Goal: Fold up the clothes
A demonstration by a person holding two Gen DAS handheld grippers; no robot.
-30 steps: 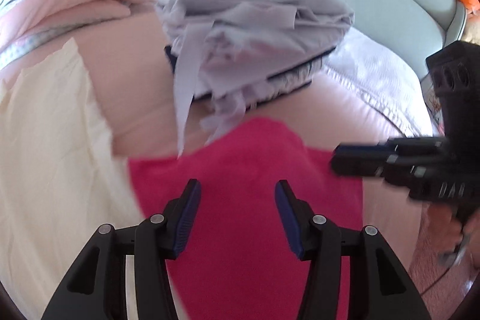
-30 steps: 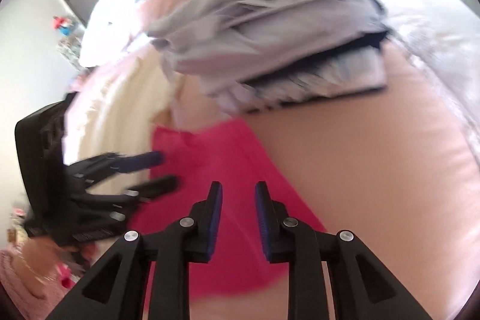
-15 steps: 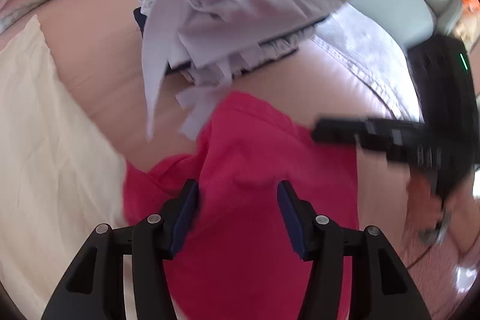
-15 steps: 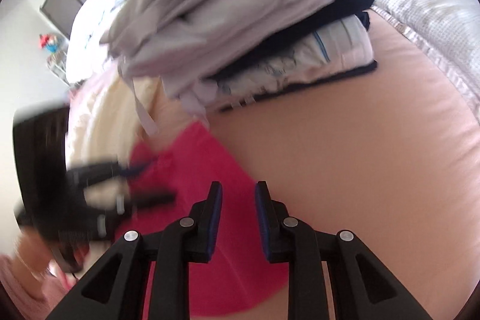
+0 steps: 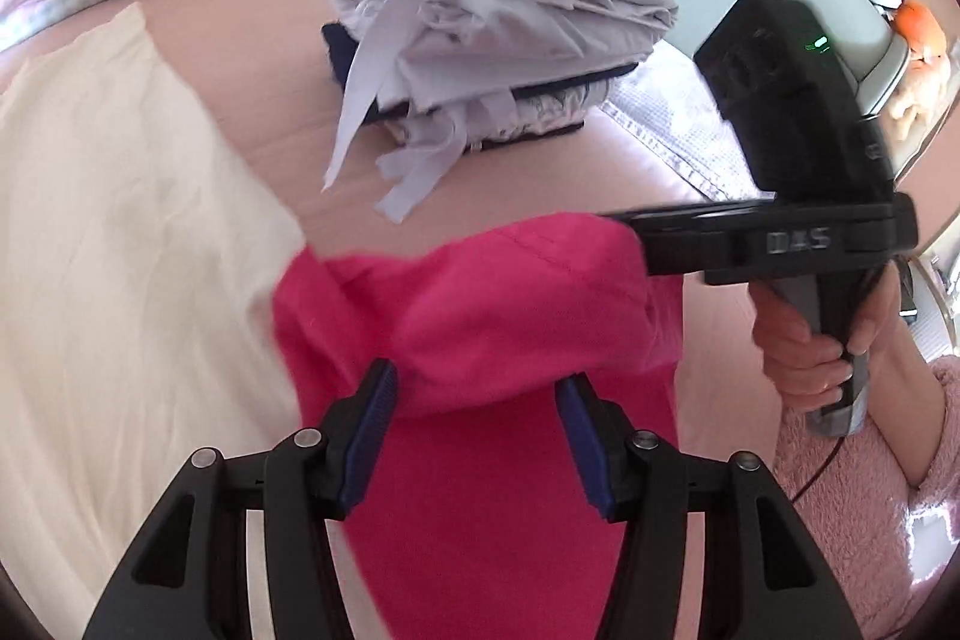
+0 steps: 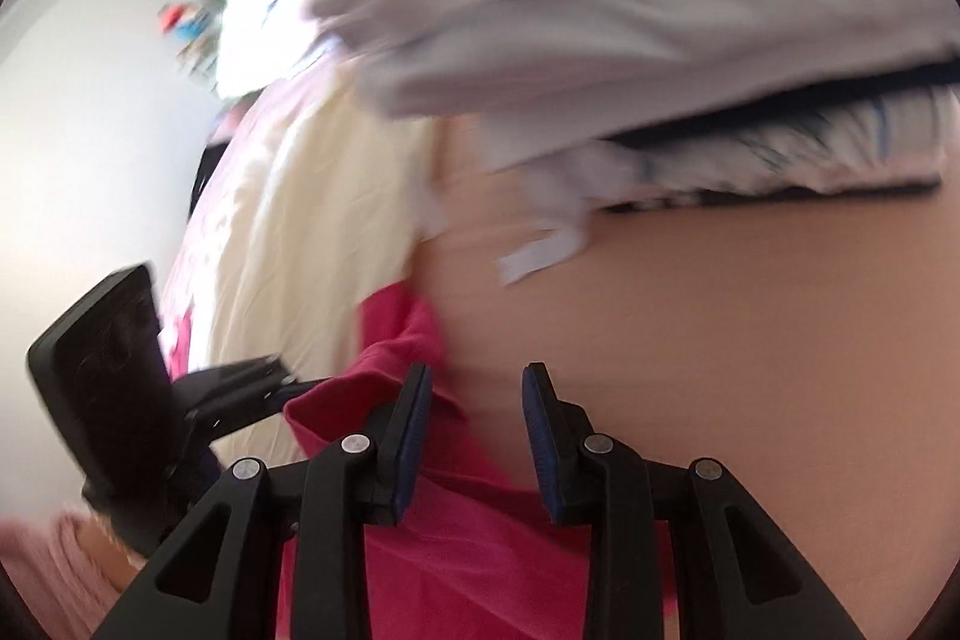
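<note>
On the bed, just in front of the clothes stack (image 5: 480, 58), the pink shirt (image 5: 492, 316) is half folded. Left tongs (image 5: 474, 424) spread, pinching nothing; right tongs (image 6: 477, 421) opening over its edge. Next: probably grab that edge, fold again.

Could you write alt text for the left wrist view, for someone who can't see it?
A pink garment lies partly folded on a bed, between the open left gripper below and the hand-held right gripper reaching in from the right. Behind sits a stack of folded clothes.
</note>
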